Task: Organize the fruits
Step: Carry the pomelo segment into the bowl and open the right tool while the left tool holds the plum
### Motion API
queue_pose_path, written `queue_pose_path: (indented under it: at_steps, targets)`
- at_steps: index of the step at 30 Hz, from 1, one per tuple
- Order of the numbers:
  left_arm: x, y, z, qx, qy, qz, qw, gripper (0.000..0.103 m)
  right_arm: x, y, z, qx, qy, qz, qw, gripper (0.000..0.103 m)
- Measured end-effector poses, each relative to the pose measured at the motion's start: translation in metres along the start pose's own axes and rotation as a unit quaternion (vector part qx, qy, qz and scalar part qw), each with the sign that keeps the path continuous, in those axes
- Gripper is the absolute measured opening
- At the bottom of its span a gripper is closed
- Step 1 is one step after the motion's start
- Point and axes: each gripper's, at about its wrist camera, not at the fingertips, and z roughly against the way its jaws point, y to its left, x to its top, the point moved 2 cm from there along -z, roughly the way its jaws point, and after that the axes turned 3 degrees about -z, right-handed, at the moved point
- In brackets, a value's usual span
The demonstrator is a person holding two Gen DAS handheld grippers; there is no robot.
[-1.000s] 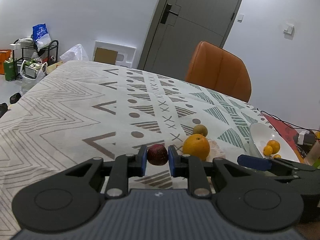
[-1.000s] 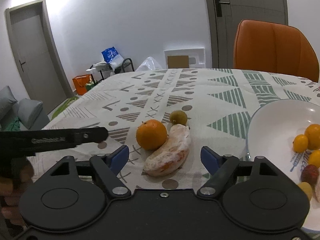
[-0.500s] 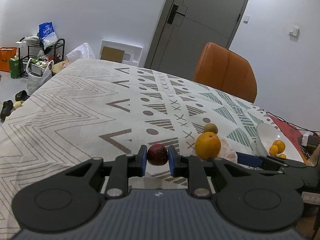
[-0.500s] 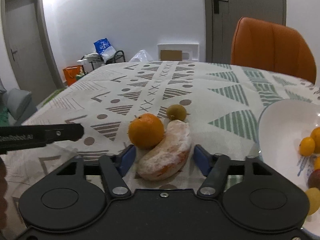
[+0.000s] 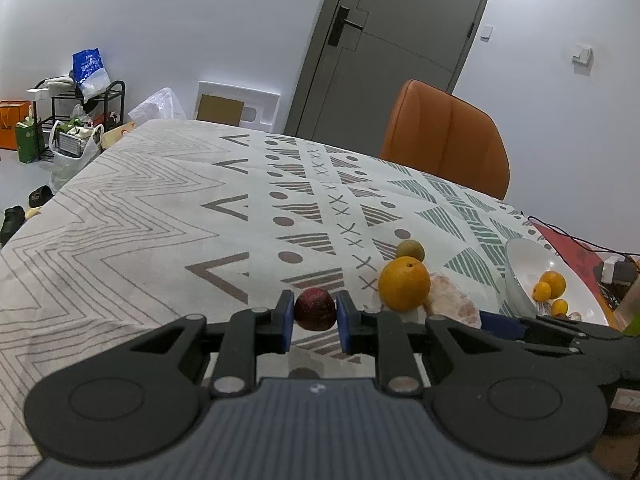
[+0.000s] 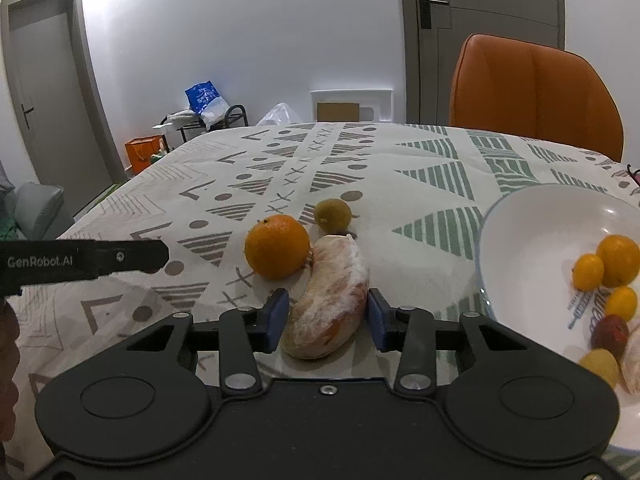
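Around peeled segment (image 6: pixel 329 304), right tool (image 6: pixel 327 316) narrowed.

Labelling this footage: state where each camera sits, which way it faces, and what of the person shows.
Left wrist: on the left gripper, low over the table, facing the door and orange chair; its pads clamp a dark red fruit; no hand shows.
Right wrist: on the right gripper, facing the same far wall; its open jaws straddle the peeled citrus piece; fingertips show at the left edge.
Shared: orange, small green fruit, white bowl.
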Motion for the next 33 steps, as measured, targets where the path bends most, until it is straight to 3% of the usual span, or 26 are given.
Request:
queue_pose_path:
  at_steps: [11, 17, 27, 30, 33]
  targets:
    - [-0.004, -0.004, 0.003, 0.002, 0.000, -0.002, 1.0000, 0.021, -0.008, -0.009, 0.017, 0.009, 0.014, -0.004, 1.000, 0.040]
    - [-0.004, -0.004, 0.002, 0.002, 0.000, -0.001, 1.0000, 0.021, -0.004, -0.002, 0.008, -0.002, 0.013, 0.001, 1.000, 0.046]
    - [-0.002, 0.004, 0.003, 0.007, -0.003, 0.007, 0.9999, 0.021, 0.000, 0.010, -0.003, -0.003, 0.010, 0.025, 1.000, 0.047]
    - [-0.002, 0.005, 0.004, 0.008, -0.003, 0.008, 0.9999, 0.021, -0.001, 0.013, -0.003, -0.020, 0.008, 0.045, 0.999, 0.036]
    - [-0.003, 0.003, 0.004, 0.005, -0.004, 0.005, 1.0000, 0.021, 0.000, 0.009, 0.001, -0.014, 0.010, 0.035, 0.999, 0.035]
